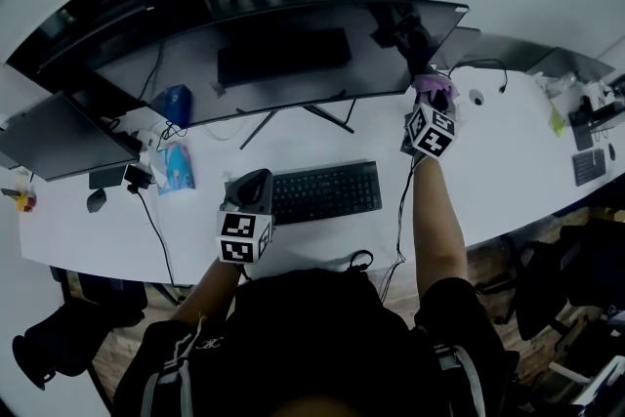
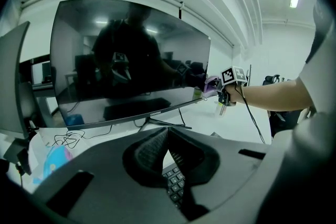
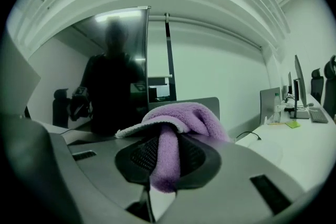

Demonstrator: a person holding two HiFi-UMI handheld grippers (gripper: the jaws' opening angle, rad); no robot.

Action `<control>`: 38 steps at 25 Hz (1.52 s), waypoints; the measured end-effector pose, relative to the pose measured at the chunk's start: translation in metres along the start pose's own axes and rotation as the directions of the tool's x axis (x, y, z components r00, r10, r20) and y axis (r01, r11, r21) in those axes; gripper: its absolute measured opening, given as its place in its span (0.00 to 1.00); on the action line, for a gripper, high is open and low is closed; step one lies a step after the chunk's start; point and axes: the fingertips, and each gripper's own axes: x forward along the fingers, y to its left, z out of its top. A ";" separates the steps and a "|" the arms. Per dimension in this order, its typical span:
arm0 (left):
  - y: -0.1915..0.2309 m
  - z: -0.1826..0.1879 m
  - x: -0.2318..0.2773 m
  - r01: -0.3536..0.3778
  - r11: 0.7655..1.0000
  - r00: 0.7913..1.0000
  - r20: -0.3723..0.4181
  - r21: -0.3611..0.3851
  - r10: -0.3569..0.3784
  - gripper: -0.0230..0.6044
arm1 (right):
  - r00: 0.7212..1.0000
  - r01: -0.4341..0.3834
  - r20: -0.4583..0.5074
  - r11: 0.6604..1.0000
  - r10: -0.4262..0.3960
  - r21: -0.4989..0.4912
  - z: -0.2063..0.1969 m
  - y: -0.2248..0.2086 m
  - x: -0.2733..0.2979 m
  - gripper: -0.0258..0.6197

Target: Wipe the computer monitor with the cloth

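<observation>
Left gripper (image 2: 167,132) (jaws together) by keyboard (image 1: 327,191); cloth (image 1: 433,89) at monitor (image 1: 293,49) corner.

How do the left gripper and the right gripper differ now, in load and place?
The right gripper is shut on the purple cloth; the left gripper is shut on nothing. The right gripper is at the right edge of the monitor; the left gripper is nearer the person, by the left end of the keyboard. Both carry a marker cube.

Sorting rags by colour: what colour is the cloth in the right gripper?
Purple cloth, clearest in the right gripper view.
</observation>
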 end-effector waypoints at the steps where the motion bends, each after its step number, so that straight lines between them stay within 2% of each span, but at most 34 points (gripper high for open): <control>1: 0.000 0.002 -0.001 -0.002 1.000 1.000 0.008 -0.002 0.002 0.06 | 1.000 -0.004 0.007 1.000 0.004 -0.011 0.007 0.000 -0.002 0.17; 13: 0.001 0.017 -0.018 -0.016 1.000 0.997 0.082 -0.014 0.017 0.06 | 0.993 -0.027 0.116 0.996 0.037 -0.082 0.084 0.007 -0.024 0.17; 20: 0.004 0.020 -0.028 -0.029 0.999 0.994 0.107 -0.027 0.032 0.06 | 0.980 -0.040 0.190 0.996 0.054 -0.076 0.132 0.011 -0.040 0.17; 38: 0.017 0.017 -0.063 -0.077 0.995 0.983 0.162 -0.062 0.087 0.06 | 0.947 -0.067 0.305 0.989 0.105 -0.133 0.209 0.031 -0.073 0.17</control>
